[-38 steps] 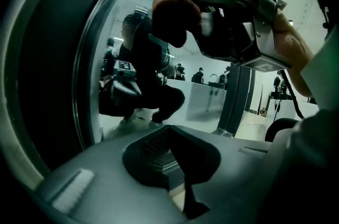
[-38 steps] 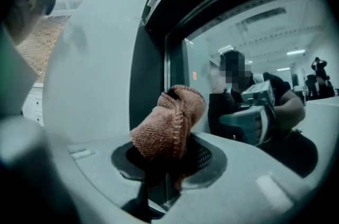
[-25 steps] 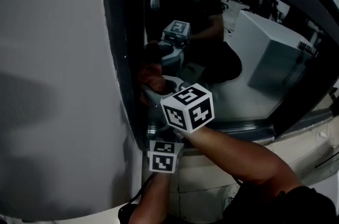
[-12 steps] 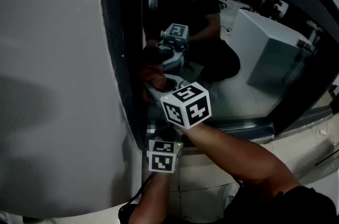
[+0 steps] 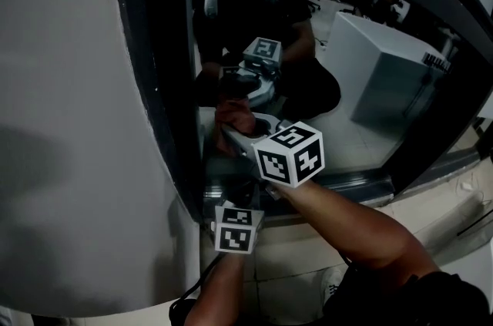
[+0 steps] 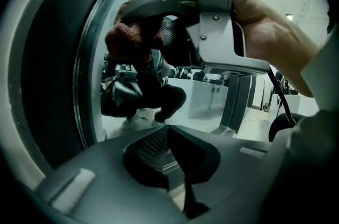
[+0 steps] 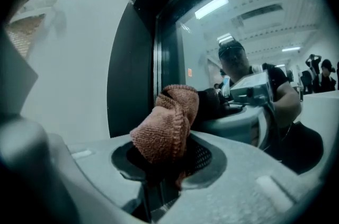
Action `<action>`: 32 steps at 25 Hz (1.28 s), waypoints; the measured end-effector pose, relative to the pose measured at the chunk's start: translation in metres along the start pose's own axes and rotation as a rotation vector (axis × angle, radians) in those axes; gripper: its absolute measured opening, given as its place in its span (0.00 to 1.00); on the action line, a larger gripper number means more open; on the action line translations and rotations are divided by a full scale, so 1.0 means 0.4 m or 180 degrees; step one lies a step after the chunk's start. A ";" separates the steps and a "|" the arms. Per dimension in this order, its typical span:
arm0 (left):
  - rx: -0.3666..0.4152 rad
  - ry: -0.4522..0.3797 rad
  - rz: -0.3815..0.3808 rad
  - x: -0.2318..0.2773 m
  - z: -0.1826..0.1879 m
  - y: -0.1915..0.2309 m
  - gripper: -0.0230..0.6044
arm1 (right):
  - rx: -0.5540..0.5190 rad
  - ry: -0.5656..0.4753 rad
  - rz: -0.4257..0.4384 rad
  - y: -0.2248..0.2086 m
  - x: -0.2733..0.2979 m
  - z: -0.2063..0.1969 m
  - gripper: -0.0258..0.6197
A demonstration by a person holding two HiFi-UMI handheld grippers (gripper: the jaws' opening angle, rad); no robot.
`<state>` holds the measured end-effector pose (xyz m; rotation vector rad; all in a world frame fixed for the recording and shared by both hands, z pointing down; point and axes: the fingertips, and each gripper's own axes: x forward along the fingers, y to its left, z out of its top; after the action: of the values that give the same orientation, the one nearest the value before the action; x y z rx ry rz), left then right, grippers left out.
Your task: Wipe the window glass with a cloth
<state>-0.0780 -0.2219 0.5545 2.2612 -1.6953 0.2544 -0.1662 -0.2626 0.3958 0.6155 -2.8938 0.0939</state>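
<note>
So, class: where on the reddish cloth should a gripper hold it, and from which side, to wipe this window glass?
Grip the cloth by its bunched rear end, coming from the room side, square to the window glass. Its folded lump then sticks out past the jaws as a soft pad. The right gripper holds it this way.

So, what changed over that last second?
The right gripper, still shut on the cloth, slid slightly right along the window glass, away from the frame. Nothing was taken or let go; the left gripper stayed low by the sill.
</note>
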 end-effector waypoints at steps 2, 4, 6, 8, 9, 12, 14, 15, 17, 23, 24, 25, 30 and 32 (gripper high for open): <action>0.0015 0.0020 -0.0010 0.011 -0.005 -0.017 0.06 | 0.0014 0.0006 -0.0003 -0.023 -0.030 -0.006 0.21; 0.0034 0.0040 -0.0020 0.015 -0.007 -0.027 0.06 | 0.0013 0.0012 -0.0015 -0.037 -0.050 -0.008 0.21; 0.0055 0.0054 -0.0032 0.019 -0.008 -0.034 0.06 | 0.0015 0.0006 -0.0031 -0.050 -0.068 -0.007 0.21; 0.0071 0.0065 -0.0043 0.023 -0.010 -0.040 0.06 | 0.0022 -0.0013 -0.0048 -0.065 -0.086 -0.003 0.21; 0.0073 0.0070 -0.0050 0.025 -0.010 -0.043 0.06 | 0.0027 -0.0025 -0.0058 -0.074 -0.097 0.000 0.21; 0.0010 0.0093 -0.0103 0.031 -0.014 -0.053 0.06 | 0.0039 -0.0053 -0.0082 -0.097 -0.127 0.008 0.21; -0.0028 0.0112 -0.0134 0.035 -0.020 -0.059 0.06 | 0.0045 -0.0068 -0.0089 -0.112 -0.146 0.008 0.21; -0.0028 0.0115 -0.0141 0.037 -0.021 -0.062 0.06 | 0.0046 -0.0079 -0.0096 -0.121 -0.157 0.008 0.21; -0.0019 0.0120 -0.0157 0.042 -0.022 -0.069 0.06 | 0.0042 -0.0105 -0.0124 -0.143 -0.183 0.009 0.21; -0.0001 0.0147 -0.0186 0.055 -0.021 -0.084 0.06 | 0.0037 -0.0153 -0.0329 -0.239 -0.299 0.013 0.21; 0.0000 0.0158 -0.0181 0.057 -0.023 -0.083 0.06 | 0.0041 -0.0162 -0.0369 -0.258 -0.321 0.013 0.21; 0.0001 0.0167 -0.0175 0.059 -0.025 -0.082 0.06 | 0.0047 -0.0167 -0.0405 -0.276 -0.342 0.012 0.21; 0.0006 0.0196 -0.0171 0.067 -0.032 -0.083 0.06 | 0.0058 -0.0180 -0.0591 -0.353 -0.430 0.010 0.21; 0.0009 0.0214 -0.0182 0.071 -0.036 -0.087 0.06 | 0.0109 -0.0201 -0.0682 -0.385 -0.469 0.007 0.21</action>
<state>-0.0359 -0.2338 0.5724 2.2729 -1.5954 0.3164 0.0647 -0.3286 0.3612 0.9461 -2.8696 0.0961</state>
